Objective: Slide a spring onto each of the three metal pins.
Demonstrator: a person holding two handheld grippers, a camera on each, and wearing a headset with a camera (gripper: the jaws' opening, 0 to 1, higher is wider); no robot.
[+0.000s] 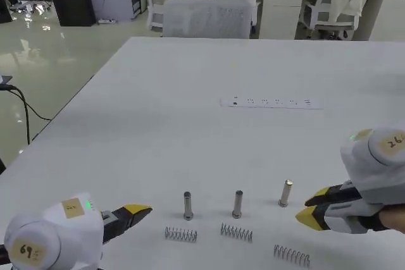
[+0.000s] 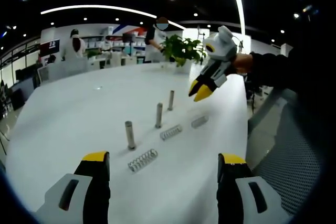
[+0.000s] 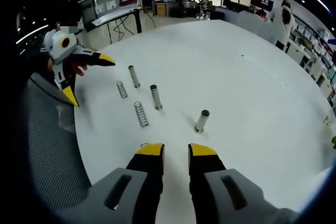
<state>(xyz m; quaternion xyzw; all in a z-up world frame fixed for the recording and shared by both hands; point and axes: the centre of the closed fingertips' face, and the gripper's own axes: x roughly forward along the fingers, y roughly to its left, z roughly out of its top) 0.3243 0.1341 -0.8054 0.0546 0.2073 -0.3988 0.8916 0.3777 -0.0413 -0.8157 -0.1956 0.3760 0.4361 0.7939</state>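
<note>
Three pins [image 1: 237, 203] upright in a row. Head view: three springs [image 1: 236, 233] lying nearer; right gripper view: two. Left gripper [image 2: 163, 161] wide open, right gripper [image 3: 176, 153] narrowly parted, both empty.

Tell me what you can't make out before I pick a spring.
Head view: print on the white strip, too small to read.
Head view: right gripper body, cut off by the right edge.
Left gripper view: farthest spring, coils too small to count.

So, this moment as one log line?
pins: three upright, bare | springs: three loose | left gripper: open | right gripper: open
</note>
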